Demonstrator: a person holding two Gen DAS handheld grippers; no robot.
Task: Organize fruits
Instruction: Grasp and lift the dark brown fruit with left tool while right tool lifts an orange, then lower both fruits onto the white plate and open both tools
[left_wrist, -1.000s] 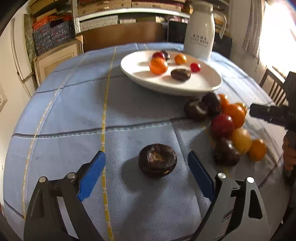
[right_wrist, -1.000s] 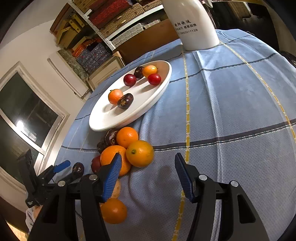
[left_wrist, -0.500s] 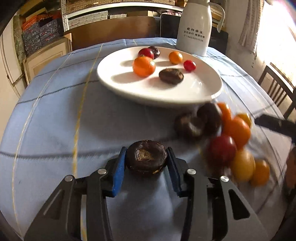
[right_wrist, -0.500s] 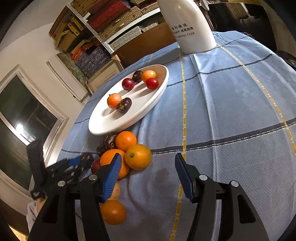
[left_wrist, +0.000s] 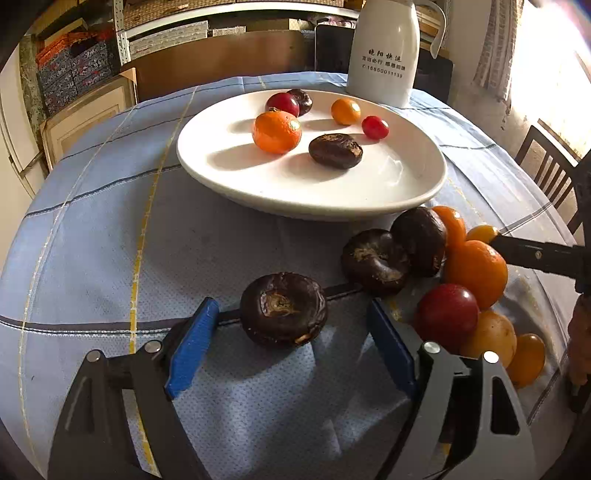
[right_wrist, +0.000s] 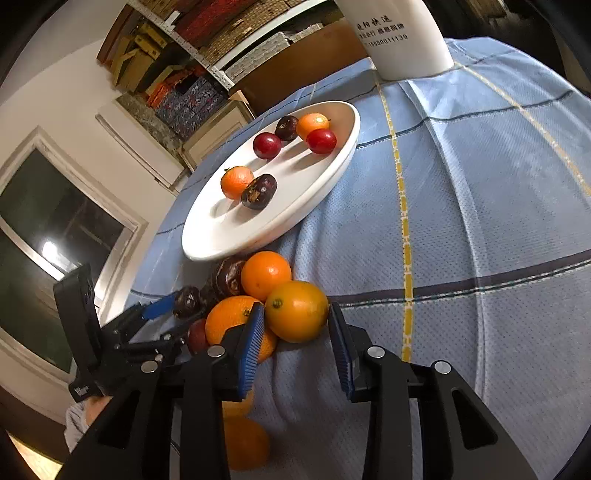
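In the left wrist view my left gripper (left_wrist: 290, 345) is open. A dark wrinkled fruit (left_wrist: 283, 309) lies on the blue cloth between its blue pads, touching neither. A white plate (left_wrist: 413, 181) beyond holds several fruits. A pile of oranges (left_wrist: 476, 273), a red fruit (left_wrist: 447, 314) and two dark fruits (left_wrist: 375, 260) lies at the right. In the right wrist view my right gripper (right_wrist: 297, 347) is open, its pads on either side of a yellow-orange fruit (right_wrist: 296, 311) at the edge of the pile. The left gripper (right_wrist: 162, 306) shows at the left.
A white jug (left_wrist: 384, 55) stands behind the plate (right_wrist: 332, 162). The round table carries a blue checked cloth (right_wrist: 480, 221). Shelves with boxes and a cabinet stand behind. A wooden chair (left_wrist: 546, 166) stands at the right edge.
My left gripper shut on the dark fruit, carried it toward the pile, then opened and left it on the cloth. My right gripper moved forward around the yellow-orange fruit.
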